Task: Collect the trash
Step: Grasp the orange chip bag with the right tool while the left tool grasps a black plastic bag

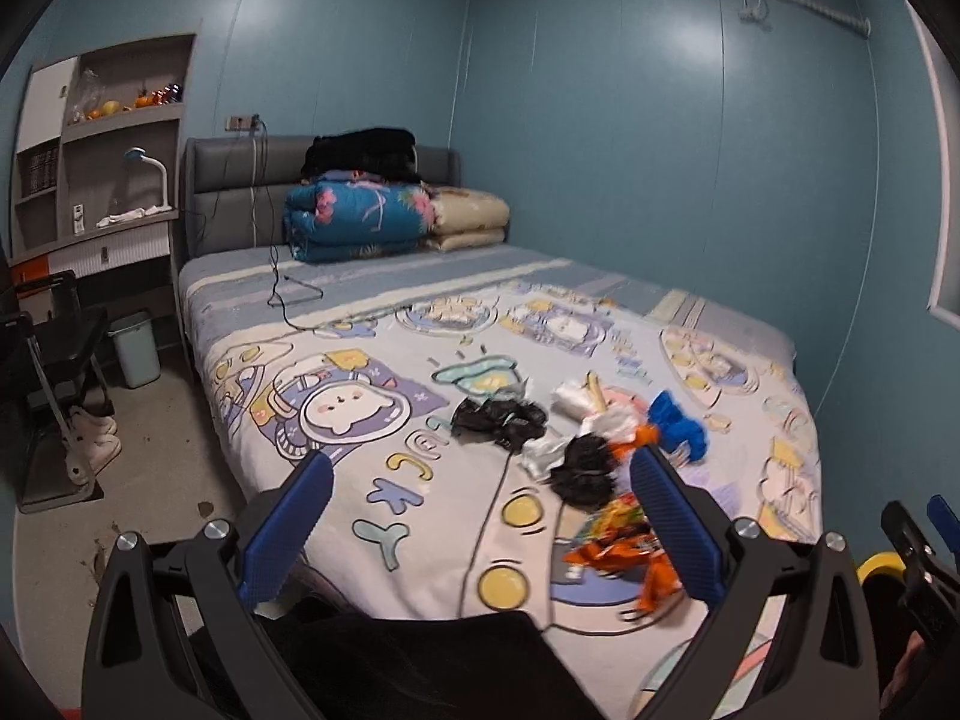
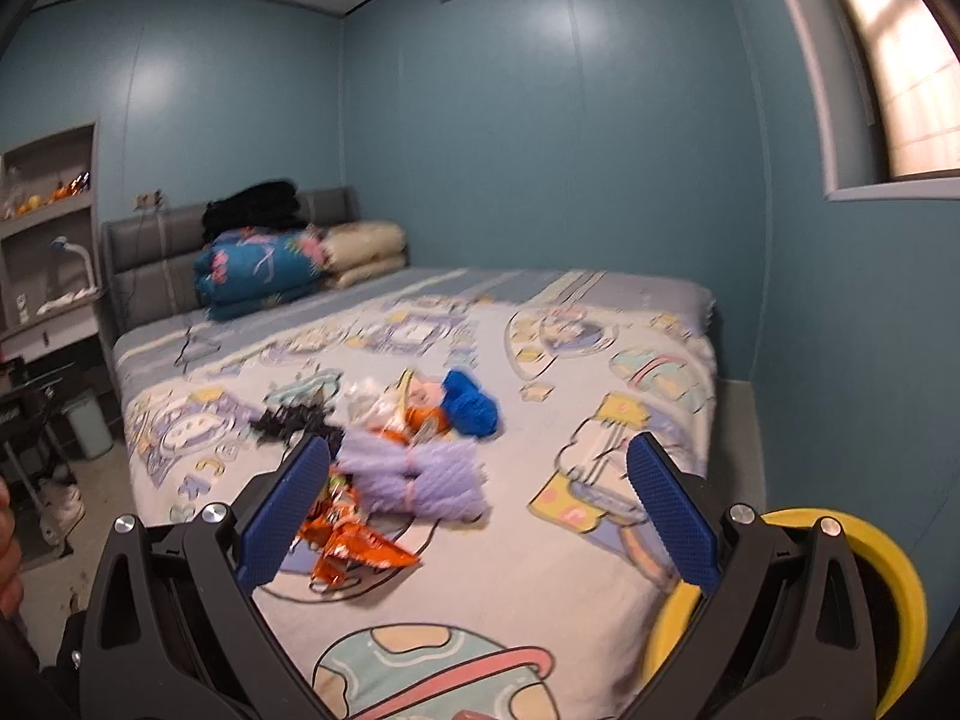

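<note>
Crinkled plastic and foil litter lies in a loose heap at the lower centre of both frames, on a bed (image 1: 750,372) covered with a soft cartoon-printed sheet; nothing looks collected yet, so the task seems barely begun. The heap holds an orange snack wrapper (image 1: 618,552), shiny and creased; two crumpled black bags (image 1: 498,420); a white plastic wad (image 1: 576,399); a bright blue bag (image 1: 678,420); and, in the right wrist view, a ribbed lilac bundle (image 2: 420,480), blurred. The left tongs (image 1: 480,534) are spread wide and empty, near the heap; the right tongs (image 2: 480,516) are likewise spread, holding nothing. A yellow-rimmed round container (image 2: 888,576) sits at lower right; a pale bin (image 1: 135,348) stands on the floor at left.
</note>
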`<state>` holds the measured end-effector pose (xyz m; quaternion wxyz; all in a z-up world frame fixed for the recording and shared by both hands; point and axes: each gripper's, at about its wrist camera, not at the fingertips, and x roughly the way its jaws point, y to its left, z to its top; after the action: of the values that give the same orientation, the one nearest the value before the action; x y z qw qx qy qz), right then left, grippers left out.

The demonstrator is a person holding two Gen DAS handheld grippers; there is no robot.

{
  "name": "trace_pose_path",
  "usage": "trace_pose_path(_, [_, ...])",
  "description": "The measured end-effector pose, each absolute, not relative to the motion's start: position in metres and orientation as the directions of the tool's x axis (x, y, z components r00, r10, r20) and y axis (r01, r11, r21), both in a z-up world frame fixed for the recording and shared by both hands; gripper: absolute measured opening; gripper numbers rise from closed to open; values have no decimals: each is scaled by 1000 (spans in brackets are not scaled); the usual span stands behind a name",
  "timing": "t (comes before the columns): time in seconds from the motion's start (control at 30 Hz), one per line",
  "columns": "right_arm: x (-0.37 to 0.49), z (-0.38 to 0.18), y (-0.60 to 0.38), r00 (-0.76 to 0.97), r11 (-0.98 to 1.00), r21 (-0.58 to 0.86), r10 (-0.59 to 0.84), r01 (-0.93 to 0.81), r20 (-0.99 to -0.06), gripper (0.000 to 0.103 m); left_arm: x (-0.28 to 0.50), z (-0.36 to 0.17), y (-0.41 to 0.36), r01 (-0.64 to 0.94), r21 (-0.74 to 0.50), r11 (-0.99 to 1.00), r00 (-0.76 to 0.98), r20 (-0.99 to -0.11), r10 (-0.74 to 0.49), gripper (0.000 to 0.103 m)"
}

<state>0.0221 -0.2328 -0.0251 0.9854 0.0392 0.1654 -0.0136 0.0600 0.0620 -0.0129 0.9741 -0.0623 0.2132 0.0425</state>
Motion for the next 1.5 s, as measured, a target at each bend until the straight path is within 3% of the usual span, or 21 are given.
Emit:
trace_pose_path(0.23, [66,-58,-215,890,989,128,125,-76,-439,95,121,-51,85,38,-115,993,839,-536,-94,96])
trace_pose_path(0.53, [105,-82,-190,832,969,139,246,-204,-497,95,203,-88,104,111,-80,991,801,-582,-137,96])
trace_pose_path(0.9, [151,-108,-156,800,978,33,186,-204,-571,95,309,-118,105,215,-116,970,713,-661,-237,96])
trace_pose_path(1.0, [159,-114,-150,798,978,-5,168,-209,-578,95,318,-122,99,281,-218,935,682,-640,-354,96])
trace_pose_path(1.27, [176,-129,-143,772,978,-32,143,-206,-619,95,331,-126,48,438,-237,867,610,-631,-480,96])
trace_pose_path(1.4, [182,-130,-145,768,980,-32,134,-197,-626,95,340,-122,43,441,-239,865,615,-621,-486,96])
trace_pose_path(1.5, [185,-131,-146,767,981,-26,134,-192,-627,95,360,-125,52,366,-217,905,641,-646,-414,96])
